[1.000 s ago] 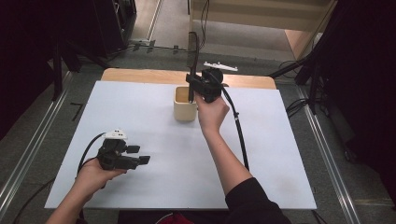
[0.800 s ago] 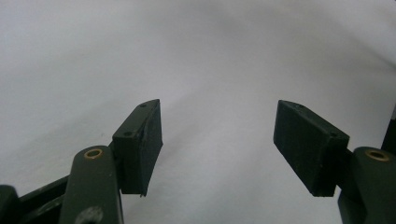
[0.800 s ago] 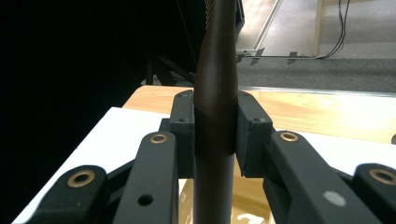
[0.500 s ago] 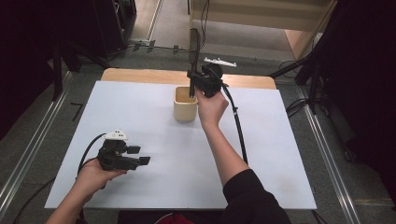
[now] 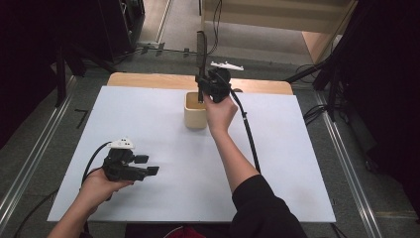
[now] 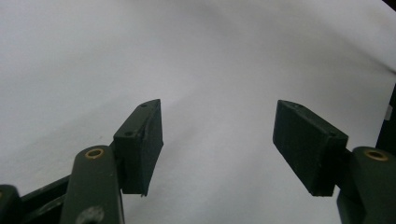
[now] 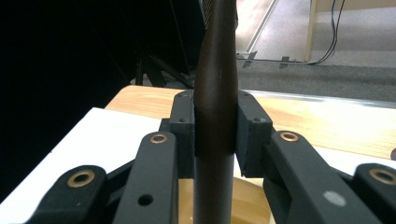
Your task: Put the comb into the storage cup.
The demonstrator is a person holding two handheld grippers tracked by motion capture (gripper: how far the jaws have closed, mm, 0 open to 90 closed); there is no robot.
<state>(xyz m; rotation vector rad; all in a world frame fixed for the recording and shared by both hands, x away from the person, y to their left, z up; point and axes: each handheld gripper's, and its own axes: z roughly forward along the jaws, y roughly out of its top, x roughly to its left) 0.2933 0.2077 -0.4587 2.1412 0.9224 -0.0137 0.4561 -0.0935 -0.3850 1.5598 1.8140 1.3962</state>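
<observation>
Our right gripper (image 5: 200, 85), jaws clamped on the long dark upright handle (image 5: 200, 49), has risen over the last second, drawing it above the beige square cup (image 5: 195, 117). We judge it nearly clear. Our left gripper (image 5: 152, 169) rests idle, jaws apart.

I read this as a lab or recording room. Desk (image 5: 148, 119) covered with a plain white sheet, wooden edge at the far side. Grey carpet, metal floor rails (image 5: 29, 163), loose cables (image 5: 317, 111), black curtains (image 5: 386, 74) and dark stands around.
</observation>
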